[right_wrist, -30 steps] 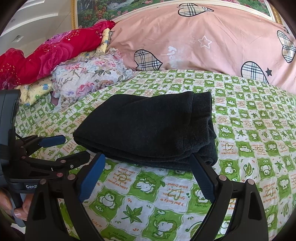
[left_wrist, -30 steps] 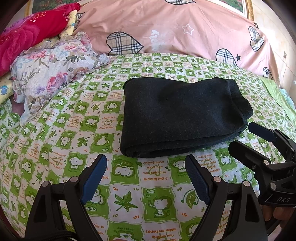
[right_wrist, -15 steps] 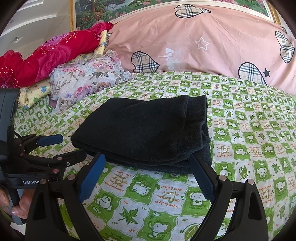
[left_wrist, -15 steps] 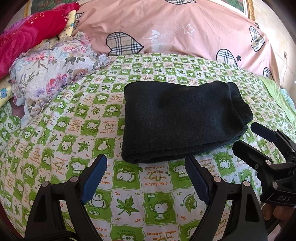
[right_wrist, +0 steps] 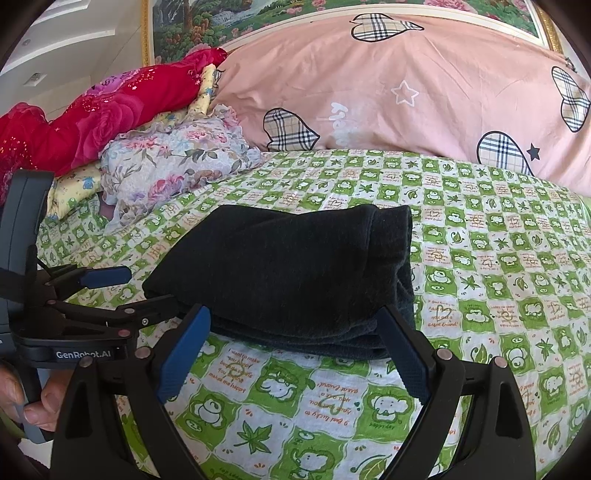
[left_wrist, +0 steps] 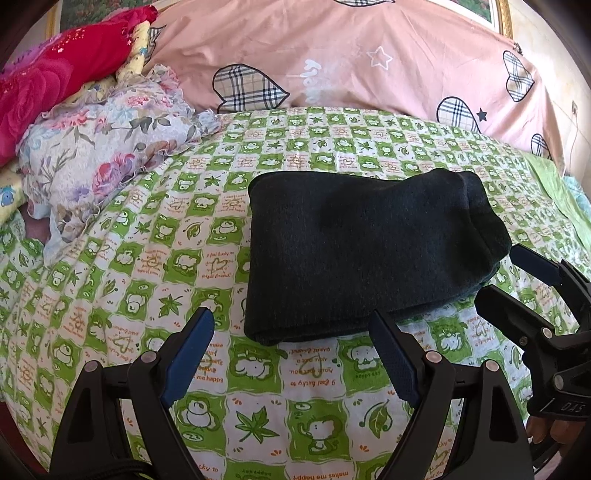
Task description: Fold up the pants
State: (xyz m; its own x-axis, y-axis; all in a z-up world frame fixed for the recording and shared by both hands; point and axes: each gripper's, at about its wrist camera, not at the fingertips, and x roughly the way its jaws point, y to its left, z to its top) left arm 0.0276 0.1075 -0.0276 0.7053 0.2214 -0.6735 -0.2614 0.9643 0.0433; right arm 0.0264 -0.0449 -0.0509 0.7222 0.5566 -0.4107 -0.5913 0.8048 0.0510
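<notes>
The dark pants lie folded into a thick rectangle on the green and white patterned bed sheet; they also show in the right wrist view. My left gripper is open and empty, just short of the bundle's near edge. My right gripper is open and empty at the near edge too. Each gripper shows in the other's view: the right one beside the bundle's right end, the left one at its left corner.
A pink quilt with plaid hearts lies along the back. A floral cloth and a red quilt are piled at the back left. A framed picture hangs behind the bed.
Both grippers have drawn back slightly from the folded pants and stayed open. The pants have not changed shape.
</notes>
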